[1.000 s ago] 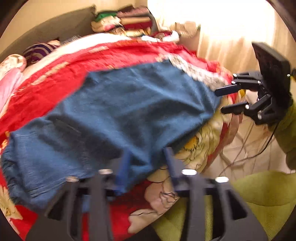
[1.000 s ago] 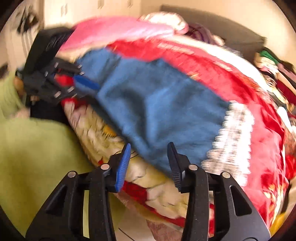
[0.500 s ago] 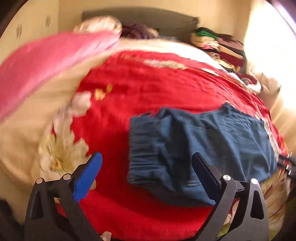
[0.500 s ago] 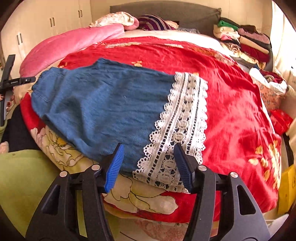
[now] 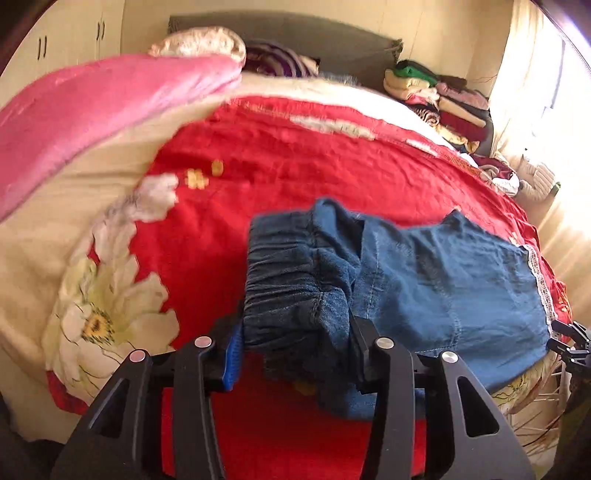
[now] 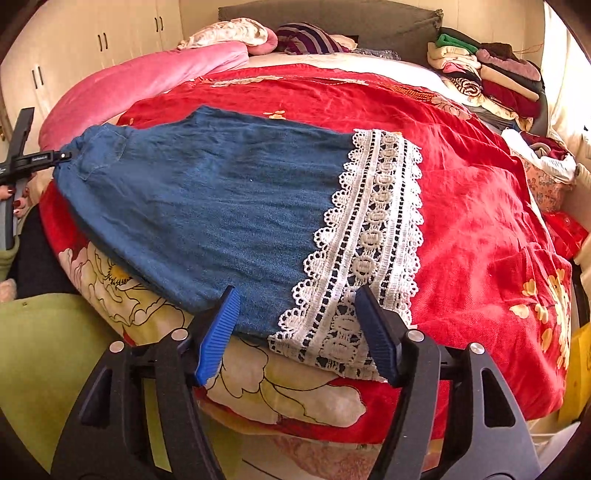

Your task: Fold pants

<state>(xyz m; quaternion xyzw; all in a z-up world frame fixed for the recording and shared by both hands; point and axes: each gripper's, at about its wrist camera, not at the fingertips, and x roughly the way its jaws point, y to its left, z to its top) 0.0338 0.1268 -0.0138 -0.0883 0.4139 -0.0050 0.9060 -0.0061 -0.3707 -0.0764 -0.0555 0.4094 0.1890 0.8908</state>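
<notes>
Blue denim pants [image 6: 207,206] with a white lace hem [image 6: 369,240] lie folded lengthwise across the red floral bedspread [image 6: 480,206]. In the left wrist view the gathered waistband [image 5: 291,291] sits between the fingers of my left gripper [image 5: 295,354], which close on it. My right gripper [image 6: 299,328] is open, its fingers straddling the lace hem at the near bed edge. The left gripper also shows at the far left in the right wrist view [image 6: 22,162], and the right gripper at the right edge in the left wrist view [image 5: 569,343].
A pink quilt [image 6: 140,85] lies along the left of the bed. Pillows [image 6: 229,33] sit at the headboard. A stack of folded clothes [image 6: 491,70] stands at the back right. A green cushion [image 6: 48,354] is below the bed edge.
My left gripper has moved onto the waistband and narrowed around it. My right gripper has stayed open at the lace hem, slightly closer to it.
</notes>
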